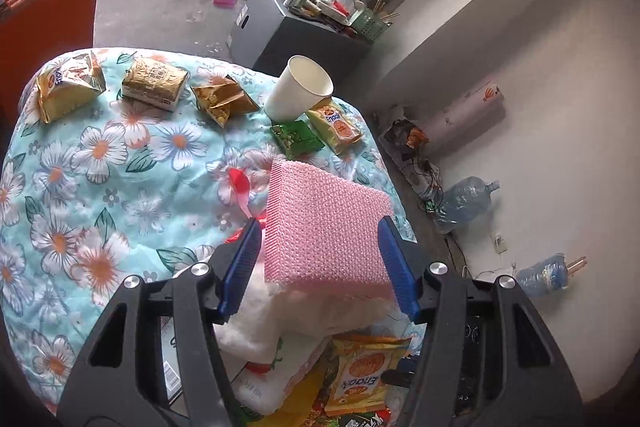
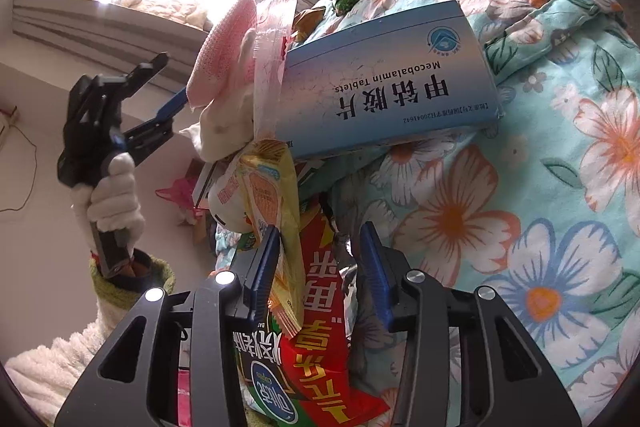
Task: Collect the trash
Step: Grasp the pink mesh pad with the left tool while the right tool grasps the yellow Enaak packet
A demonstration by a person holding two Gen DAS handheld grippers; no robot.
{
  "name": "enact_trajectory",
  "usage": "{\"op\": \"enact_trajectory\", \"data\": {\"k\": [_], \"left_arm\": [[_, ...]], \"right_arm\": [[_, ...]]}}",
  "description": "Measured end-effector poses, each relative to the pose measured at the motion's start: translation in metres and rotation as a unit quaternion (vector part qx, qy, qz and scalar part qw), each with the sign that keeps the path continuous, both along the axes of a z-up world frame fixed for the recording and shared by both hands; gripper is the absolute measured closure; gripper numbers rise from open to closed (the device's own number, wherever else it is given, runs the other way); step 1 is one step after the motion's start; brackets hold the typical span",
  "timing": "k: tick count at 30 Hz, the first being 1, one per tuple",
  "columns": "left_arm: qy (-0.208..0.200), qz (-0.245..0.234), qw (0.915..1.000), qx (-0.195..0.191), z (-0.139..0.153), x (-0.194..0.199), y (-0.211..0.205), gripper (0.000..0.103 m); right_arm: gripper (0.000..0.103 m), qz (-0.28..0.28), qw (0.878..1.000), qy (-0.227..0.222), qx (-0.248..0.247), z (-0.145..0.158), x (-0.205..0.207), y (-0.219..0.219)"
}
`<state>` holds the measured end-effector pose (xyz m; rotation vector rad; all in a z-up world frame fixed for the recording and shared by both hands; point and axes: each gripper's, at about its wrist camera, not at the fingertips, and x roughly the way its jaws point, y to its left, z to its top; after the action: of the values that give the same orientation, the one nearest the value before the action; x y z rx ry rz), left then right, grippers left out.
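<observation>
My left gripper (image 1: 320,239) is shut on a pink foam sheet (image 1: 326,223) and holds it above a heap of wrappers (image 1: 360,383) at the near edge of the flowered quilt (image 1: 100,187). In the right wrist view the left gripper (image 2: 176,103) holds that pink sheet (image 2: 224,47) above the heap. My right gripper (image 2: 320,251) stands open around a red snack wrapper (image 2: 320,307) and a yellow wafer packet (image 2: 272,195). A blue Mecobalamin tablet box (image 2: 384,79) lies on the heap. Snack packets (image 1: 154,83) and a white paper cup (image 1: 300,87) lie further along the quilt.
A grey box (image 1: 280,27) with clutter stands beyond the bed. A cardboard tube (image 1: 460,119), crushed plastic bottles (image 1: 464,203) and cables lie on the floor by the wall at the right. An orange cabinet (image 1: 44,15) stands at the far left.
</observation>
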<state>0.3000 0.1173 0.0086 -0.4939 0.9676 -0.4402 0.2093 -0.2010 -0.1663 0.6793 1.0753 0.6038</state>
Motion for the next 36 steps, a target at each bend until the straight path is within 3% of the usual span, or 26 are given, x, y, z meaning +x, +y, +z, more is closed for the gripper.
{"op": "enact_trajectory", "data": {"k": [7,12,22,29,36], "left_arm": [[0.047,-0.004,0.9982,-0.038,-0.021,0.016,0.004,0.063],[0.049,-0.004,0.9977,-0.046,-0.022,0.017,0.004,0.068],[0.015,0.000,0.9984,-0.055,-0.010,0.008,0.008,0.080],[-0.020,0.009,0.9980,-0.060,0.009,-0.007,0.013,0.082],[-0.080,0.007,0.9952,-0.056,0.044,-0.030,0.011,0.082]], "right_arm": [[0.068,0.004,1.000,0.005,0.005,-0.005,0.003,0.001],[0.074,0.006,1.000,0.006,0.011,-0.006,0.003,0.001],[0.094,0.008,1.000,-0.010,0.012,0.006,-0.001,0.006],[0.097,0.005,0.999,-0.031,0.009,0.018,-0.002,0.007],[0.098,0.010,0.998,-0.063,-0.005,0.036,-0.009,0.007]]}}
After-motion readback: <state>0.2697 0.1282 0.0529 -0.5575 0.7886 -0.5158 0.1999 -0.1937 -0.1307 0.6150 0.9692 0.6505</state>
